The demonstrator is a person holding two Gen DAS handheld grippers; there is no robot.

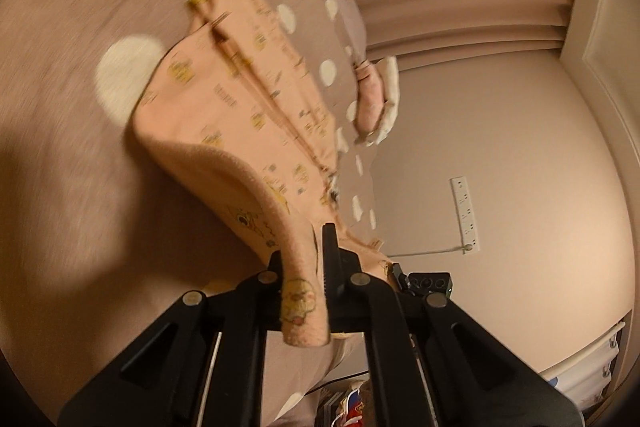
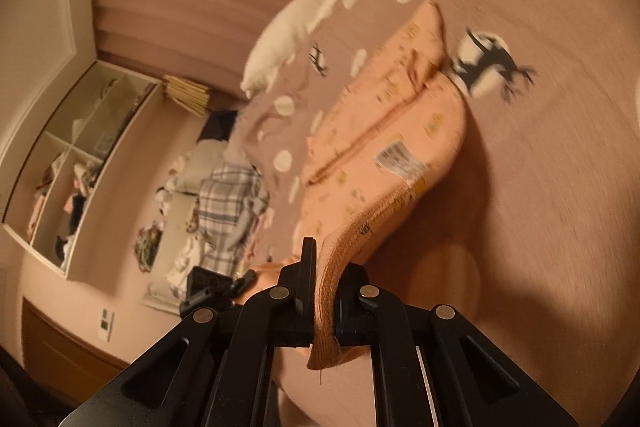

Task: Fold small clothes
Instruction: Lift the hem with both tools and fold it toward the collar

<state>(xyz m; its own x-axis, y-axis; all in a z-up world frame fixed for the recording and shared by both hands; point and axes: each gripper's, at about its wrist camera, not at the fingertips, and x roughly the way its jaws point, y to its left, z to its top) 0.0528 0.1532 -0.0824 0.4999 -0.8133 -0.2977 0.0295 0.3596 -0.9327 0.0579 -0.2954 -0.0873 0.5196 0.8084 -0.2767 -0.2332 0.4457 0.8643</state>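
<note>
**Peach baby pants lifted by both grippers over the bed**

Pants, peach with small yellow and grey prints, held at the near end by both grippers. The far part with the legs lies on the bedspread, the near part is raised off it.

Left gripper: clenched on a fold of the pants' near edge, fabric squeezed between the two black fingers, a flap hanging down behind the fingertips toward the camera.

Right gripper: clenched on the ribbed waistband, band pinched between the fingers, its end hanging below them. White care label shows on the inside of the pants, just past the waistband.

Bedspread is dusty pink with white dots and a dark deer print. In the right wrist view a white plush goose lies on the bed at the far left edge, well apart from the pants. A pink folded cloth sits at the bed's right edge in the left wrist view.

Background: pleated curtain, wall power strip, white cubby shelf with clutter, plaid cloth pile. Both views motion-blurred.
</note>
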